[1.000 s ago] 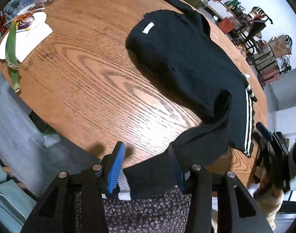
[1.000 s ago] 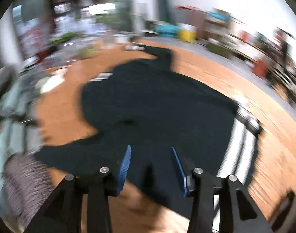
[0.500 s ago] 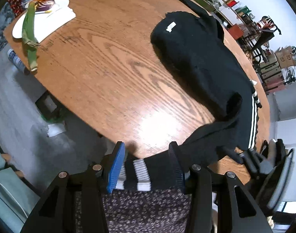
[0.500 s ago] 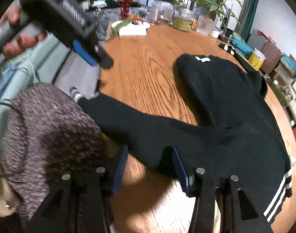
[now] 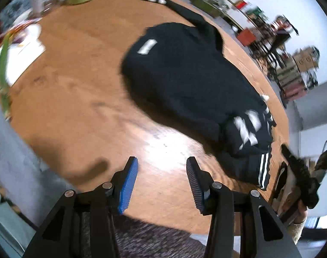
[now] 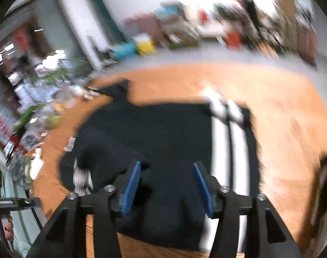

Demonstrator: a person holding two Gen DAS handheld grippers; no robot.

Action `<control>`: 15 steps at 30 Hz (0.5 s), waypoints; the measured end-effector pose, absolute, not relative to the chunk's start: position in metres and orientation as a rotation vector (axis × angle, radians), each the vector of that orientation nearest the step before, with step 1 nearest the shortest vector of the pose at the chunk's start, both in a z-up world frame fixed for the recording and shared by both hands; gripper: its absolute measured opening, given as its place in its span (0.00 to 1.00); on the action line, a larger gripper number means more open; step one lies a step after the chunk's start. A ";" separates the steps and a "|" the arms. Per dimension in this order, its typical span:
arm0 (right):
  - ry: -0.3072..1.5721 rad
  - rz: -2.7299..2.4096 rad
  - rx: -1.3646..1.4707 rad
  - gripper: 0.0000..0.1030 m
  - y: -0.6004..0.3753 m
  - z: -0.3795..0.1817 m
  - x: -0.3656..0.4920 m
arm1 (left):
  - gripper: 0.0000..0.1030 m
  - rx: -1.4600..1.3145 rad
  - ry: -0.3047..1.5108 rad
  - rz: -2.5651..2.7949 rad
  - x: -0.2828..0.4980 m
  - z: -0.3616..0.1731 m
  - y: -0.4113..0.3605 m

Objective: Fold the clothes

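You released sleeve (image 5: pixel 247 129) onto sweater (image 5: pixel 184 81) ahead; left gripper (image 5: pixel 162 176) stood apart, empty. Right gripper (image 6: pixel 166 185) apart over hem; sleeve fold done.

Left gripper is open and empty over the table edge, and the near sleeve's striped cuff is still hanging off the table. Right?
Not quite. The left gripper is open and empty, but the striped cuff is not hanging off the table: the left wrist view shows it lying on top of the black sweater, near the striped hem.
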State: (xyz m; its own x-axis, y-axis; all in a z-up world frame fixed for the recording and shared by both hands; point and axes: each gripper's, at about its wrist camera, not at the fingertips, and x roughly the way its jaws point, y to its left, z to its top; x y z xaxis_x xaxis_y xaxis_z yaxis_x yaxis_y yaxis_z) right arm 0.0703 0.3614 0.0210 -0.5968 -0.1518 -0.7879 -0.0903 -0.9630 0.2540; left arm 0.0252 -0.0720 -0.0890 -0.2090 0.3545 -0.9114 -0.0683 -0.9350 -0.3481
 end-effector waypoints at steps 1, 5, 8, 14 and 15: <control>-0.401 -2.739 1.422 0.52 0.369 0.014 0.077 | 0.47 -1.779 -0.313 2.212 0.022 -0.091 -0.062; -0.264 -2.653 1.468 0.54 0.369 -0.006 0.103 | 0.47 -1.800 -0.334 2.162 0.006 -0.102 -0.029; -0.105 -2.578 1.465 0.57 0.344 -0.016 0.115 | 0.47 -1.755 -0.367 2.170 -0.005 -0.104 -0.010; 0.196 -2.498 1.377 0.60 0.294 -0.030 0.125 | 0.47 -1.852 -0.372 2.129 -0.025 -0.132 0.016; 0.248 -2.485 1.365 0.61 0.286 -0.031 0.127 | 0.47 -1.862 -0.399 2.121 -0.027 -0.139 0.016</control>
State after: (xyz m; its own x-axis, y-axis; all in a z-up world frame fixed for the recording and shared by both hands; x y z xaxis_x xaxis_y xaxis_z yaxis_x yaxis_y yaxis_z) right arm 0.1272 0.2858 -0.0314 -0.5068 -0.1725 -0.8446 0.3358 -0.9419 -0.0091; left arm -0.0267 0.0162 -0.1389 -0.1223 0.3928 -0.9115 -0.0351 -0.9195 -0.3916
